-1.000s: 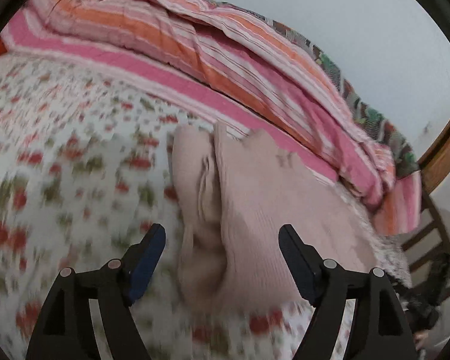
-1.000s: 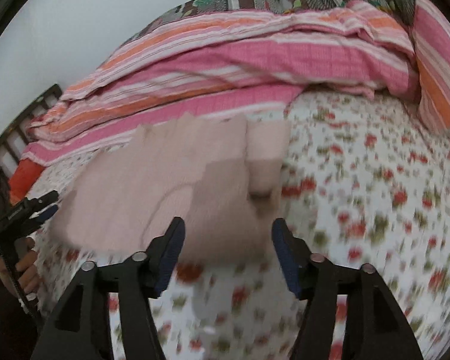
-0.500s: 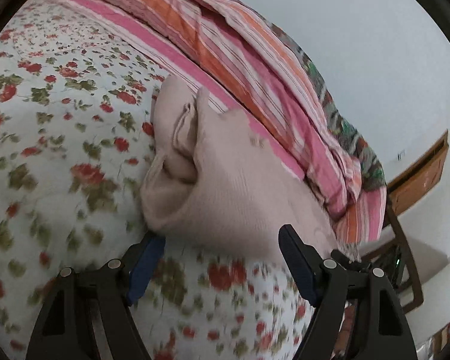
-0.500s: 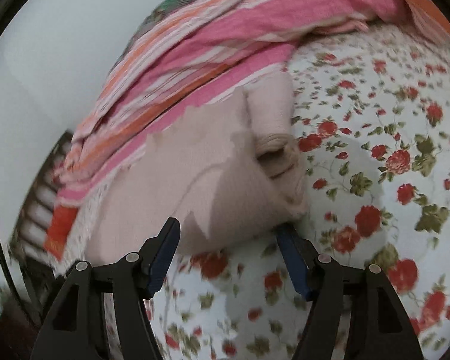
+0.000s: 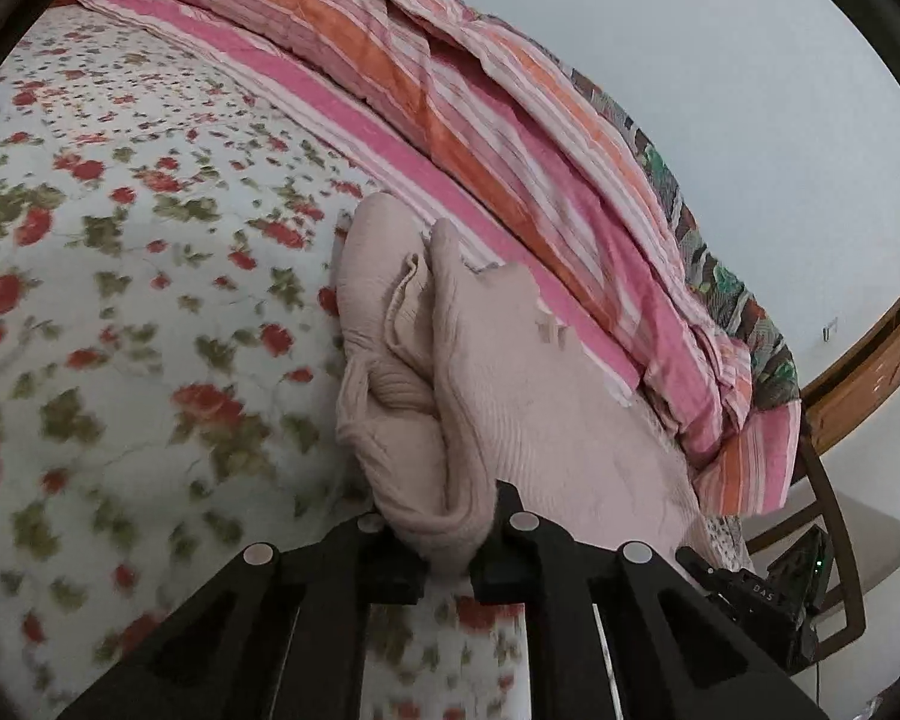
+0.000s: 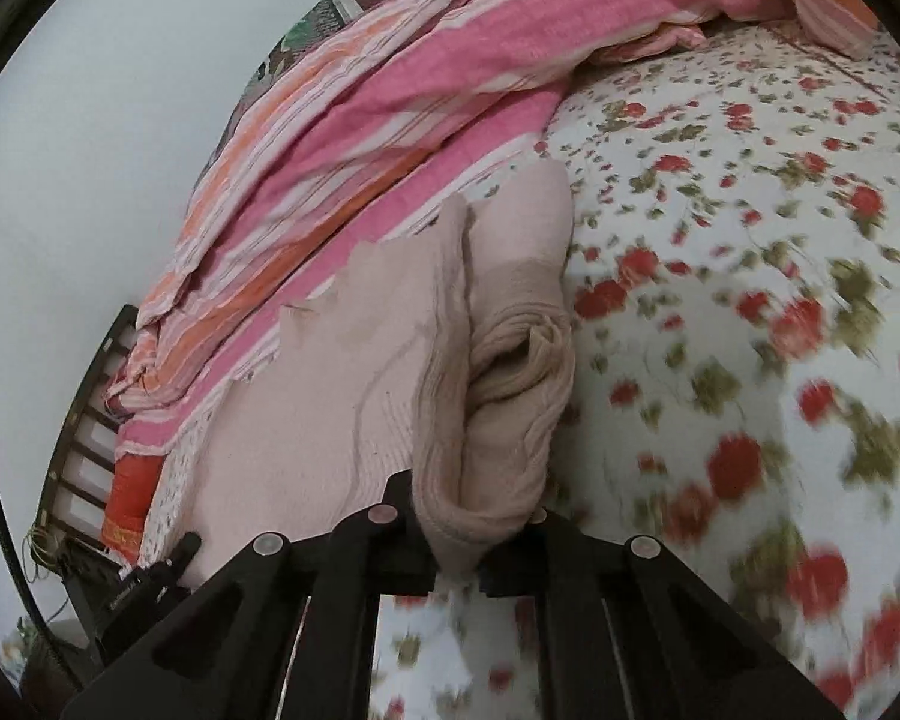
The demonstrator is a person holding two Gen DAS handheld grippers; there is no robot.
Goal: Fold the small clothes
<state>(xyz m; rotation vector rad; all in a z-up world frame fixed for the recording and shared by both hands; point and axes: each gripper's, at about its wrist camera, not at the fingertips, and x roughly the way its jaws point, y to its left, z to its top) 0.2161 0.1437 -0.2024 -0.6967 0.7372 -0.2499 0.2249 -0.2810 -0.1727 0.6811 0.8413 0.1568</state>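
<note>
A pale pink knitted garment [image 5: 510, 378] lies partly folded on a flowered bedsheet [image 5: 120, 300]. In the left wrist view my left gripper [image 5: 447, 546] is shut on the garment's near corner, the cloth bunched between its black fingers. In the right wrist view the same garment [image 6: 342, 396] shows a sleeve tucked in at its right edge. My right gripper [image 6: 468, 546] is shut on the near corner at that side, with the fabric pinched between its fingers. The pads of both grippers are hidden by cloth.
A pink and orange striped blanket [image 5: 480, 120] is heaped along the far side of the bed against a white wall. A wooden headboard [image 5: 864, 372] stands at the right in the left wrist view. The other gripper's tip [image 6: 156, 570] shows at the lower left of the right wrist view.
Both grippers have sunk onto the garment's near edge and gone from open to shut, each pinching a corner of the cloth. The views have rolled a little.
</note>
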